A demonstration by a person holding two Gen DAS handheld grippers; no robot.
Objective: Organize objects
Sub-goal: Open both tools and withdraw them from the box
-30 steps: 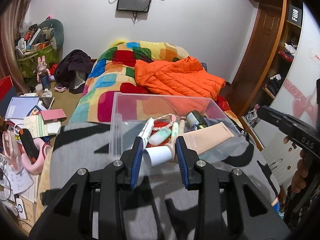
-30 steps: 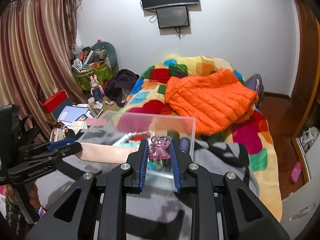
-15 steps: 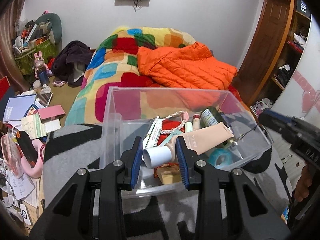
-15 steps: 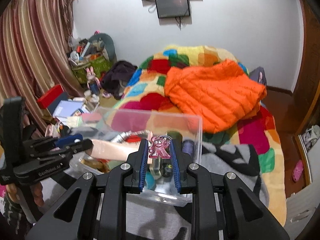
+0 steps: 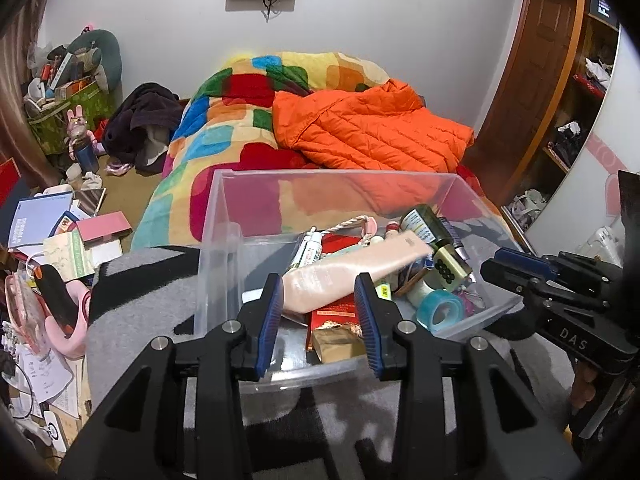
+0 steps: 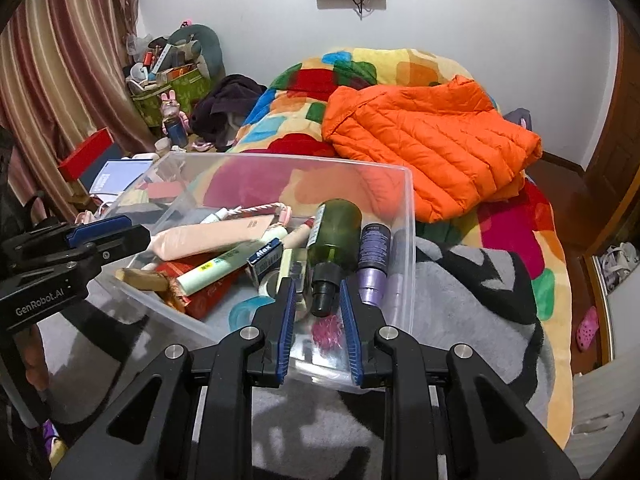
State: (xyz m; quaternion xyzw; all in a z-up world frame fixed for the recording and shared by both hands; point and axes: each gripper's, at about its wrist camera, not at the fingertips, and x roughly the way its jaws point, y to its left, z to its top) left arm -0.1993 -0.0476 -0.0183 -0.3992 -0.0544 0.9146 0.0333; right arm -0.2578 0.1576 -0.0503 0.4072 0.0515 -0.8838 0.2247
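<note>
We are dropping things into the clear bin (image 5: 224, 208). The left gripper (image 5: 318, 282) has just been opening around the pink tube (image 5: 352, 270). The right gripper (image 6: 316, 286) is nearly closed and empty. Next, lift both clear.

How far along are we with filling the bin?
Done: the clear bin already holds a green bottle and a tape roll. In hand: the left tongs, jaws just opening, are letting the pink tube down into it. A blurred pink charm shows between the right tongs, grip unclear. Left: floor clutter, if it counts.
</note>
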